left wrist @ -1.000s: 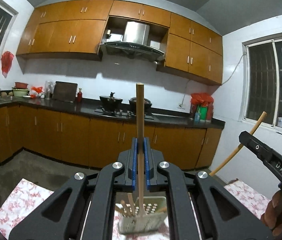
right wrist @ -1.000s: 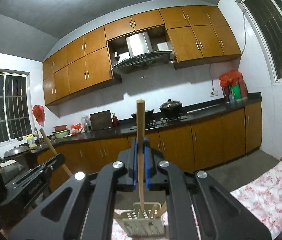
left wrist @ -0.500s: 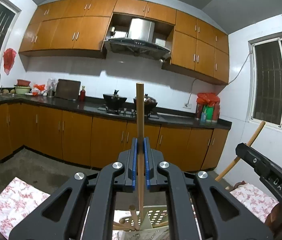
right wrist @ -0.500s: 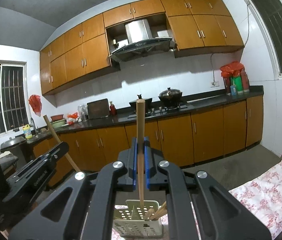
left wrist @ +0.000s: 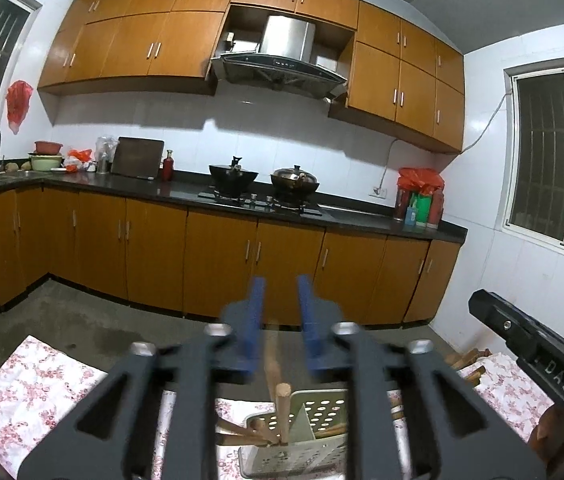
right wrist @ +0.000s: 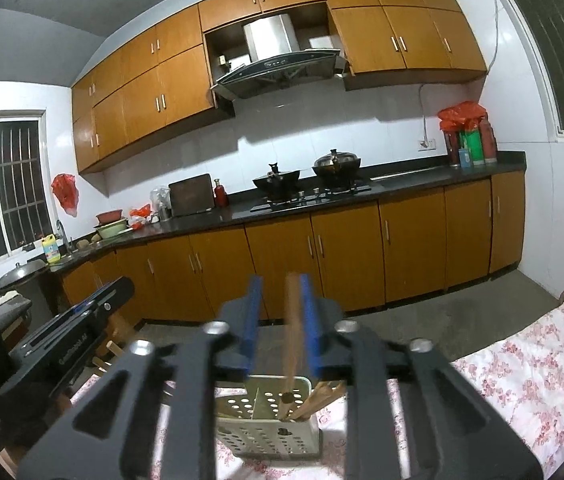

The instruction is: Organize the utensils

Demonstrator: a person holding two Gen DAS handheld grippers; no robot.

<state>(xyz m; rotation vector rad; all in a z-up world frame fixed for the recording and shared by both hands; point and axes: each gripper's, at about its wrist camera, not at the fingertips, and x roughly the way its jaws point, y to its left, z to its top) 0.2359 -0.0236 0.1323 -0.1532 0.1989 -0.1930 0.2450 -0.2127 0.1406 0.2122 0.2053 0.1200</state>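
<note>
Wooden sticks stood loose between both claws' parted blue pads: the left gripper (left wrist: 280,322) gaped over a chopstick (left wrist: 282,402) in the perforated holder (left wrist: 314,436) below; the right gripper (right wrist: 281,320) likewise released its chopstick (right wrist: 292,340) into the holder (right wrist: 266,420).

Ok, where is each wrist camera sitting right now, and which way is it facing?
Left wrist: rides the left gripper, looking forward over the perforated utensil holder toward the kitchen counter; its blue pads stand apart, and the right gripper shows at right.
Right wrist: rides the right gripper, above the same holder, facing the counter; the left gripper shows at left.
Shared: holder, stove pots, floral cloth.
</note>
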